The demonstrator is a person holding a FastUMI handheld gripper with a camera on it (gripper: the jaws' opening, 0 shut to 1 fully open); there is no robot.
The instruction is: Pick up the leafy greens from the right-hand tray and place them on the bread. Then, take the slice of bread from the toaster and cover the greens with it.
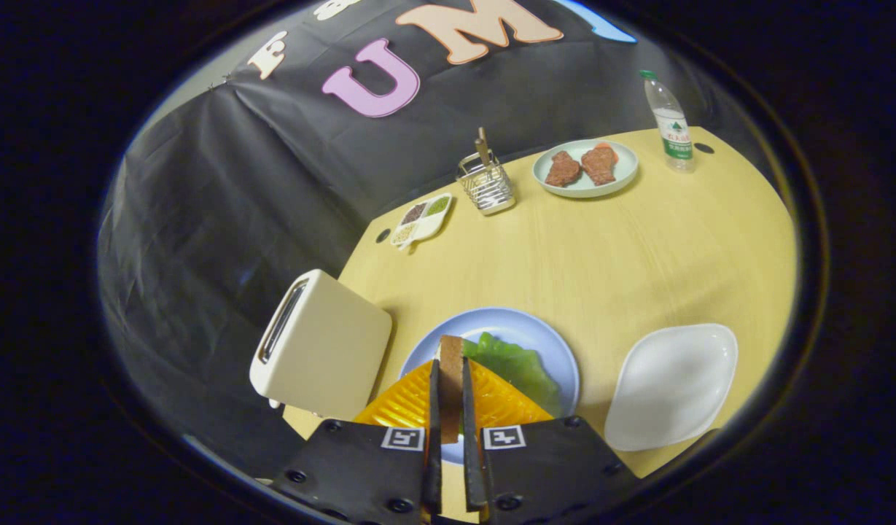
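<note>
Gripper view | tool (pixel 450 394) clamped narrow on bread slice (pixel 451 379), edge-up over blue plate (pixel 524 332) | leafy greens (pixel 517 364) on plate | toaster (pixel 320 346) beside plate | white tray (pixel 674 383) opposite

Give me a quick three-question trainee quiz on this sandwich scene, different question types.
1. True or false: the hand-held gripper is shut on a slice of bread.
2. The leafy greens lie on: A) the blue plate B) the white tray C) the toaster.
3. Fill in: the plate of meat stands beside a water ______.

Key: 1 true; 2 A; 3 bottle.
</note>
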